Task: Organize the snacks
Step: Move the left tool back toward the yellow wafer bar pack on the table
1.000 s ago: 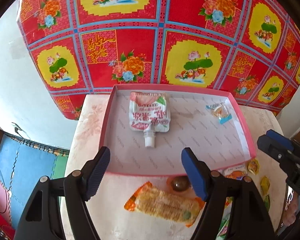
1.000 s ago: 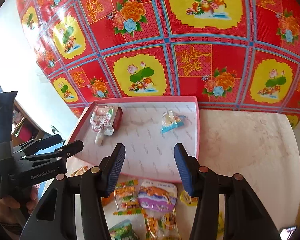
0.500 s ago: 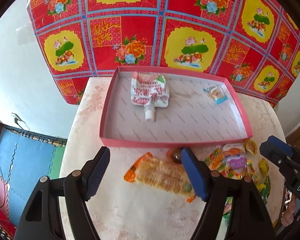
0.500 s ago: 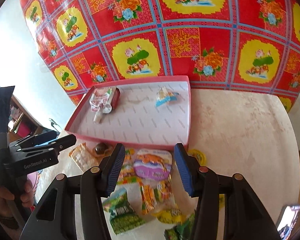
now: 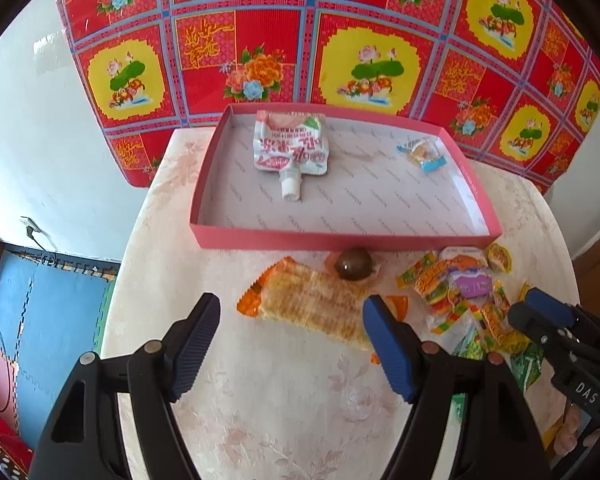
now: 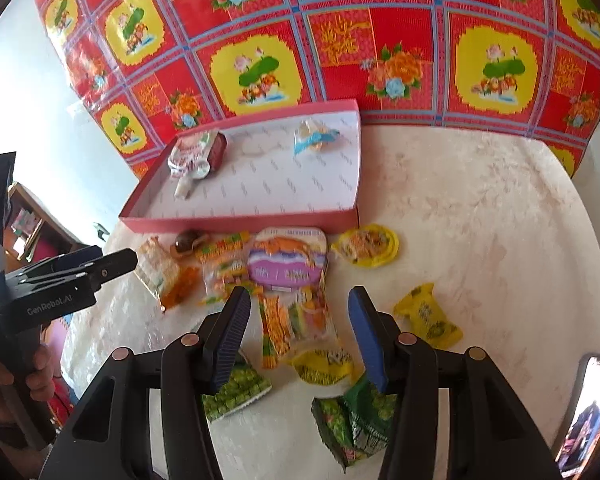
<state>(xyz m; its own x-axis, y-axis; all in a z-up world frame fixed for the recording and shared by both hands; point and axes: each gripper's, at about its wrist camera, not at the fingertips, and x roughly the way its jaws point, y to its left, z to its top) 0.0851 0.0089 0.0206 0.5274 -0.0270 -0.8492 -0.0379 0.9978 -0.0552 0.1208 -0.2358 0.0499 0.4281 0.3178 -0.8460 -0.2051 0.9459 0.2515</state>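
A pink tray (image 5: 340, 238) (image 6: 236, 222) sits at the table's far side. It holds a white spouted pouch (image 5: 290, 148) (image 6: 192, 156) and a small clear candy pack (image 5: 422, 154) (image 6: 314, 138). My left gripper (image 5: 292, 330) is open above an orange wafer pack (image 5: 312, 306) lying in front of the tray, beside a brown round sweet (image 5: 354, 265). My right gripper (image 6: 296, 330) is open above a pile of colourful snack packs (image 6: 288, 272), including a purple-labelled pack and green bags (image 6: 356, 416).
Yellow packs (image 6: 366, 244) (image 6: 428, 316) lie right of the pile. The round table (image 6: 480, 208) has a pale floral cloth. A red and yellow patterned cloth (image 5: 340, 40) hangs behind. A phone (image 6: 588, 408) is at the right edge.
Both grippers have pulled back from the tray toward the table's near side. The loose snacks in front of the tray have come into fuller view. Both stay open.
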